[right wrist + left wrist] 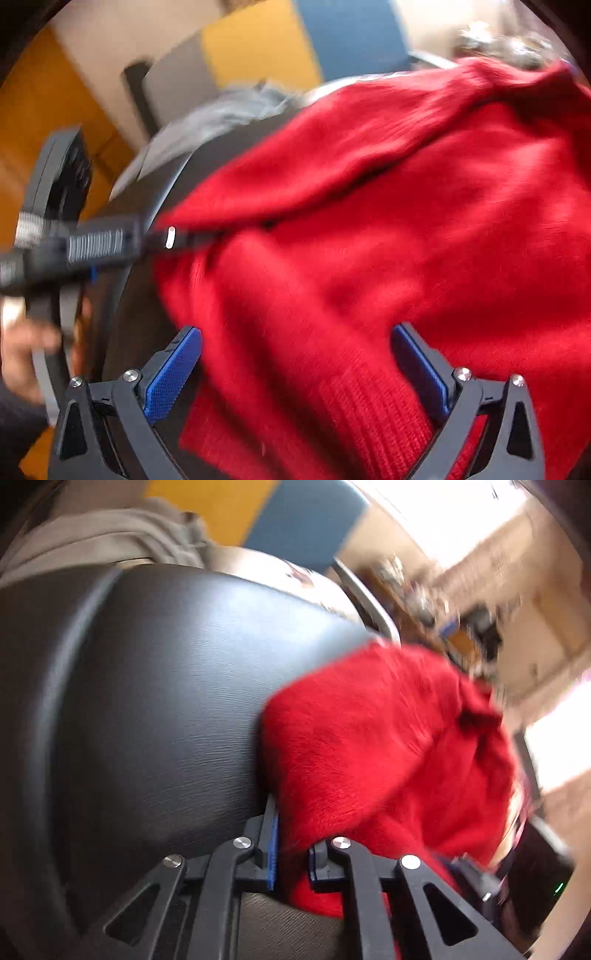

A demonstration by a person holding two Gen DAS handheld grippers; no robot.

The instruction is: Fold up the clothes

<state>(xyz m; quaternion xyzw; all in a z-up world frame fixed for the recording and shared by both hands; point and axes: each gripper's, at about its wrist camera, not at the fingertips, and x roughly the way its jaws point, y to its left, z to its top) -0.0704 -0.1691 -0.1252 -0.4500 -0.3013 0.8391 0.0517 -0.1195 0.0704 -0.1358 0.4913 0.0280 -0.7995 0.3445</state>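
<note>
A red knitted sweater (388, 738) lies bunched on a round black table (147, 701). In the left wrist view my left gripper (293, 827) has its blue pads close together, pinching a fold of the sweater's near edge. In the right wrist view the sweater (406, 221) fills most of the picture. My right gripper (297, 330) stands wide open over it, with the ribbed hem lying loose between the pads. The left gripper (173, 238) reaches in from the left, its tips buried in the red fabric, with a person's hand (22, 343) behind it.
A pale grey garment (110, 535) lies crumpled at the table's far edge, and appears again as the grey garment (221, 114). A metal chair frame (369, 598) and a cluttered desk (424, 598) stand beyond the table. Yellow and blue wall panels lie behind.
</note>
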